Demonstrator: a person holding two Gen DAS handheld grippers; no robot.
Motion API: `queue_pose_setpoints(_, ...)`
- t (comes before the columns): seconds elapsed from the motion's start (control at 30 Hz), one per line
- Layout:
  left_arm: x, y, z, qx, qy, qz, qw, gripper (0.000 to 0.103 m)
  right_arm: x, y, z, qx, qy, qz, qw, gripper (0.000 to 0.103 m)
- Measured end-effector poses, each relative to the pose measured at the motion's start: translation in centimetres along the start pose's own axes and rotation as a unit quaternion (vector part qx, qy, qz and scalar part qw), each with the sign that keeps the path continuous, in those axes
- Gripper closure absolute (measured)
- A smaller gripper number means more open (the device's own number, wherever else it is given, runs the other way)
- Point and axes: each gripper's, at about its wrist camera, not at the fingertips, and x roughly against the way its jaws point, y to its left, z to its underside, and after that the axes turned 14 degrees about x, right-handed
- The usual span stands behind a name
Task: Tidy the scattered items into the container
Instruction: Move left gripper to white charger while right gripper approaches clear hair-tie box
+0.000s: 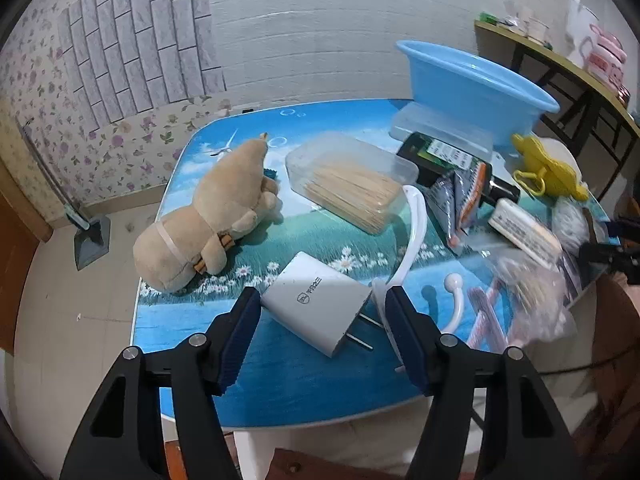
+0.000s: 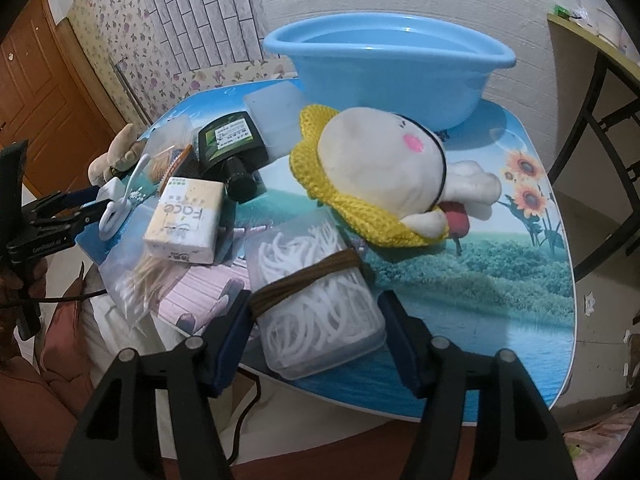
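A blue basin point(image 1: 476, 80) stands at the table's far side; it also shows in the right wrist view point(image 2: 388, 64). My left gripper point(image 1: 320, 300) is open, its jaws either side of a white charger plug point(image 1: 316, 306) lying on the table. My right gripper point(image 2: 314, 308) is open, its jaws either side of a clear box of white floss picks point(image 2: 320, 300) bound with a brown band. A tan plush point(image 1: 208, 212) lies left. A white plush with yellow knit collar point(image 2: 376, 168) lies before the basin.
On the table lie a clear box of toothpicks point(image 1: 352, 180), a dark green bottle point(image 2: 232, 140), a tissue pack point(image 2: 186, 220), a bag of cotton swabs point(image 2: 140, 276), snack packets point(image 1: 460, 200) and a white hook point(image 1: 456, 300). A shelf point(image 1: 560, 60) stands at right.
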Motion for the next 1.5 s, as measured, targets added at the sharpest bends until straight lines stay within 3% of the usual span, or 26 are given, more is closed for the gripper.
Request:
queue_pose_setpoints(0.3, 0.7, 1.0, 0.0, -0.009, -0.001, 0.001, 1.0, 0.023, -0.1, 0.0, 0.0, -0.001, 0.001, -0.001, 1.0, 0.04)
queue_pose_setpoints(0.6, 1.6, 1.8, -0.4, -0.007, -0.002, 0.015, 0.9999, 0.023, -0.3, 0.0, -0.1, -0.002, 0.002, -0.001, 1.0, 0.04)
queue_pose_setpoints(0.87, 1.2, 3.4, -0.4, -0.002, 0.001, 0.002, 1.0, 0.023, -0.4, 0.0, -0.2, -0.002, 0.005, 0.0, 1.0, 0.039)
queue_pose_setpoints(1.03, 0.6, 2.9, 0.0, -0.036, 0.01, -0.007, 0.9993, 0.023, -0.4, -0.1, -0.3, -0.001, 0.007, 0.0, 1.0, 0.039)
queue_pose_setpoints(1.5, -1.1, 0.7, -1.5, -0.048, -0.002, 0.035, 0.9982, 0.022, -0.5, -0.1, -0.4, 0.0, 0.01, 0.002, 1.0, 0.039)
